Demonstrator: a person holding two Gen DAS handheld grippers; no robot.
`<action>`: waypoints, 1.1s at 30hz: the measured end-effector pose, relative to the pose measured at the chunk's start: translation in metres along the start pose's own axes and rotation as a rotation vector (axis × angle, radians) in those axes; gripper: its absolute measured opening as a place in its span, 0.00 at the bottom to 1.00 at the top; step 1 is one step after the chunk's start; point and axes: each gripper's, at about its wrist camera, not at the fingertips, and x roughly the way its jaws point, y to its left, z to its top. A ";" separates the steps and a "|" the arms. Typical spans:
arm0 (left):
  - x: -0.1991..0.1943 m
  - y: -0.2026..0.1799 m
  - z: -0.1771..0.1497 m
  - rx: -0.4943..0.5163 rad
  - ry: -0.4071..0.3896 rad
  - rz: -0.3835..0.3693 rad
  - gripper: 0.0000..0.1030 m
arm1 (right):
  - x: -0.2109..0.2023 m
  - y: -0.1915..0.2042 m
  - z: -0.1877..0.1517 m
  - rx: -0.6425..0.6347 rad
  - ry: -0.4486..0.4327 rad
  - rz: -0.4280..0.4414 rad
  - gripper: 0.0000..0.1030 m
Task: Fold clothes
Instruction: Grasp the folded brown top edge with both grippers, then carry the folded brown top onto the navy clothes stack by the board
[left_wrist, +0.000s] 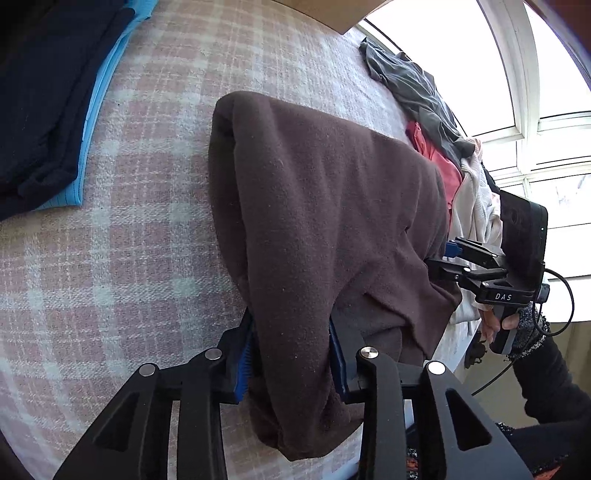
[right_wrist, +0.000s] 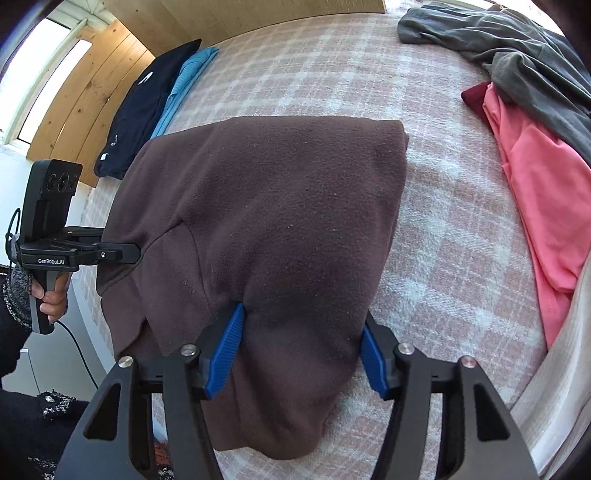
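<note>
Brown fleece: the brown garment (left_wrist: 325, 221) lies part-folded on the checked blanket (left_wrist: 147, 184), the landmark here.
Left view, tool: the left gripper (left_wrist: 291, 358) has a bunched near edge of the garment between its blue pads, which press in from both sides, so it is clamped on cloth.
Left view, surroundings: a dark folded top (left_wrist: 40, 103) sits on the blanket's far left corner; a loose heap of clothes (left_wrist: 436, 122) lies along its right edge.
Right view, tool: the right gripper (right_wrist: 299, 350) straddles the other near corner; the left pad digs into the fleece, the right pad sits at its edge, so it looks clamped.
Right view, surroundings: a pink garment (right_wrist: 535, 206) rests on the blanket's right side.
Doing it well: I'd lift both corners together, keep them level, and lay the near edge squarely onto the far one.
</note>
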 end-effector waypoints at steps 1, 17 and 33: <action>0.000 -0.001 -0.001 0.003 -0.004 0.001 0.28 | -0.001 0.000 0.000 0.000 -0.002 0.008 0.48; -0.031 -0.051 -0.020 0.105 -0.148 0.072 0.23 | -0.041 0.048 -0.014 -0.102 -0.148 -0.104 0.25; -0.087 -0.094 -0.035 0.128 -0.289 0.099 0.22 | -0.100 0.078 -0.013 -0.124 -0.273 -0.047 0.24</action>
